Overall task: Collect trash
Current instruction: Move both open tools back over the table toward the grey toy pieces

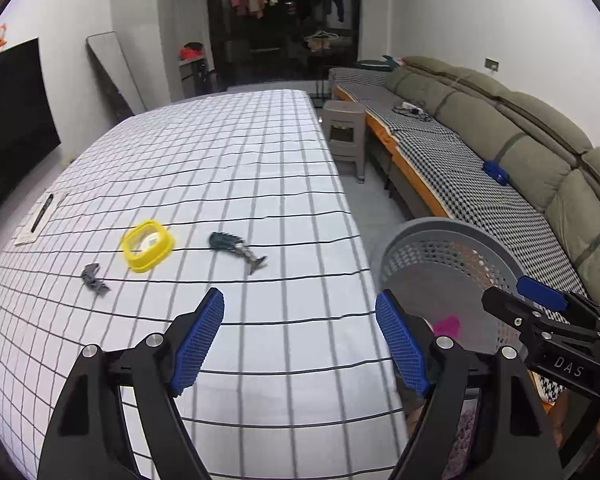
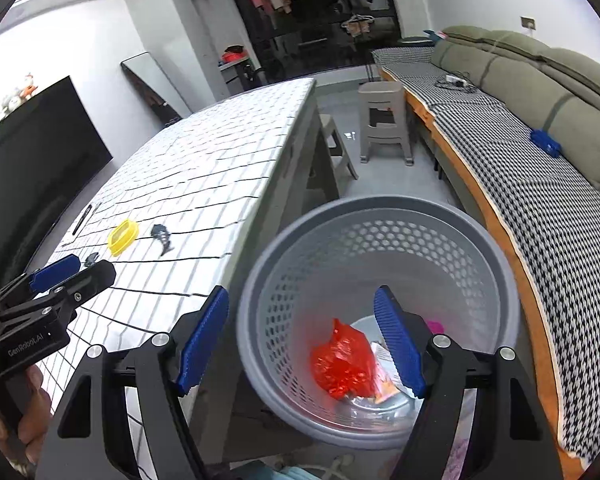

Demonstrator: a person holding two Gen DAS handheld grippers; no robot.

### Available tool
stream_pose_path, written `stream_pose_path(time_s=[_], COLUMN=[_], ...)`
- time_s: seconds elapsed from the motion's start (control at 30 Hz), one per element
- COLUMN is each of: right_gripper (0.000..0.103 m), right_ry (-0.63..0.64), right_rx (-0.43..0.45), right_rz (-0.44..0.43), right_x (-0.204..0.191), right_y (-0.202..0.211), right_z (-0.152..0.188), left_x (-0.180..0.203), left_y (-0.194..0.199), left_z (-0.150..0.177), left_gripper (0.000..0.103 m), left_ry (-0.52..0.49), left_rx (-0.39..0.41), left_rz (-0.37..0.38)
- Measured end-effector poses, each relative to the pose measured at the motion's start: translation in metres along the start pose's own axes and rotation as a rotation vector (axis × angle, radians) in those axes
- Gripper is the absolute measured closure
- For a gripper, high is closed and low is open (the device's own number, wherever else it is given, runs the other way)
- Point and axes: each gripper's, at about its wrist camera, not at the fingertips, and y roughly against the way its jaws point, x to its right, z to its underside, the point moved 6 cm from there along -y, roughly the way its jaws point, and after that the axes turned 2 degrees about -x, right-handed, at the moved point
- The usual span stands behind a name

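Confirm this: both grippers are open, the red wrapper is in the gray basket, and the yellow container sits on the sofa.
One detail is wrong. The yellow container sits on the checked table, not the sofa, as the left wrist view shows. The rest holds: the left gripper and right gripper are open, and the red wrapper is in the gray basket.

Grey basket (image 2: 380, 248), red wrapper (image 2: 342, 364), yellow dish (image 1: 148, 245), checked tablecloth (image 1: 228, 168)
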Motion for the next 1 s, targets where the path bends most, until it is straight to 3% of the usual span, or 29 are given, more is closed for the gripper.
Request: stream_pose_path(time_s=[0.5,0.8,1.0], right_gripper=[0.031,0.031,0.031], right_ry=[0.127,0.213,0.260], right_rx=[-0.029,-0.092,-0.120], right_rz=[-0.082,-0.100,-0.108], right_x=[-0.072,-0.113,-0.137], right_y=[-0.030,-0.069,-0.099], right_z=[-0.009,-0.013,-0.027], left_x=[-0.117,-0.188,-0.223], left_y=[0.021,0.010,-0.006], left_z=[0.023,0.037,0.038], left_gripper=[0.026,0.026,0.026], left_ry=[0.141,0.252,0.297], left_rx=[0.002,-0.030,-0.057], left_rz=[-0.199,-0.298,-0.317])
